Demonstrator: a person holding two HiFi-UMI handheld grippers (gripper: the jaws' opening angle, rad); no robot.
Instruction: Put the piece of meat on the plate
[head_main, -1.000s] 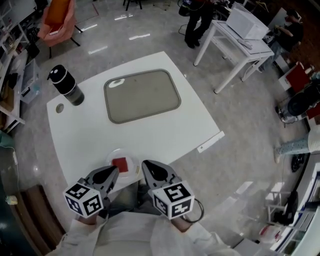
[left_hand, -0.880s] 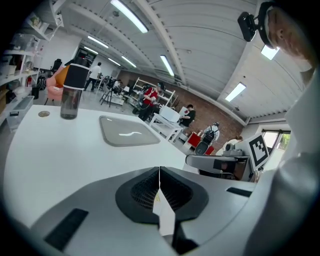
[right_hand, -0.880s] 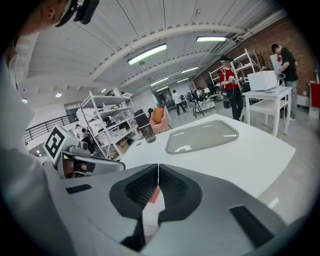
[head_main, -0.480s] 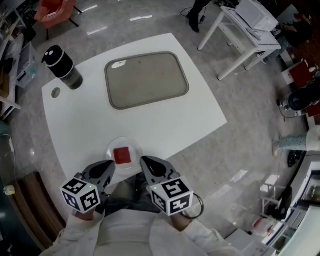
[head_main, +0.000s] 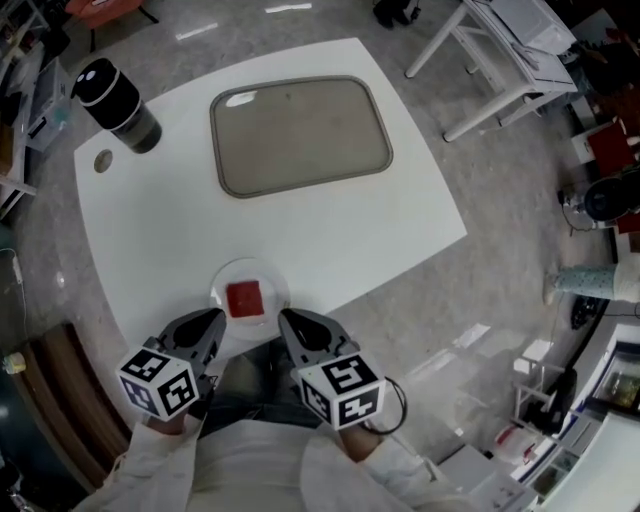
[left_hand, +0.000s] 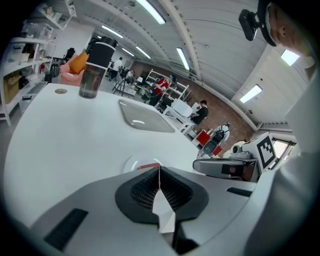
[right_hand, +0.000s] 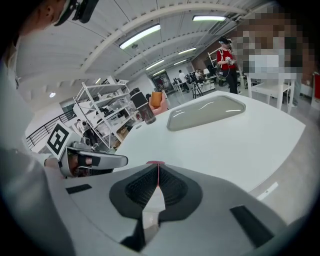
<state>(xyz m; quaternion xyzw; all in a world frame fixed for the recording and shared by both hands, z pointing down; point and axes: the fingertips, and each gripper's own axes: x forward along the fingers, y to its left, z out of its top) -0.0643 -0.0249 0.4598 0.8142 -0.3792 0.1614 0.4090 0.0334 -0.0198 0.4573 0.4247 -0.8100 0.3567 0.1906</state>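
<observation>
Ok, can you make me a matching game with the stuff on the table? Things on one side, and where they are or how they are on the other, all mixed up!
Things
1. piece of meat
2. tray
3. bottle
4. left gripper

Places or states
A. standing upright at the far left corner of the table
B. lying on the plate
C. jaws shut, holding nothing
D. empty, on the far half of the table

Pairs: 1-B, 2-D, 3-A, 4-C.
</observation>
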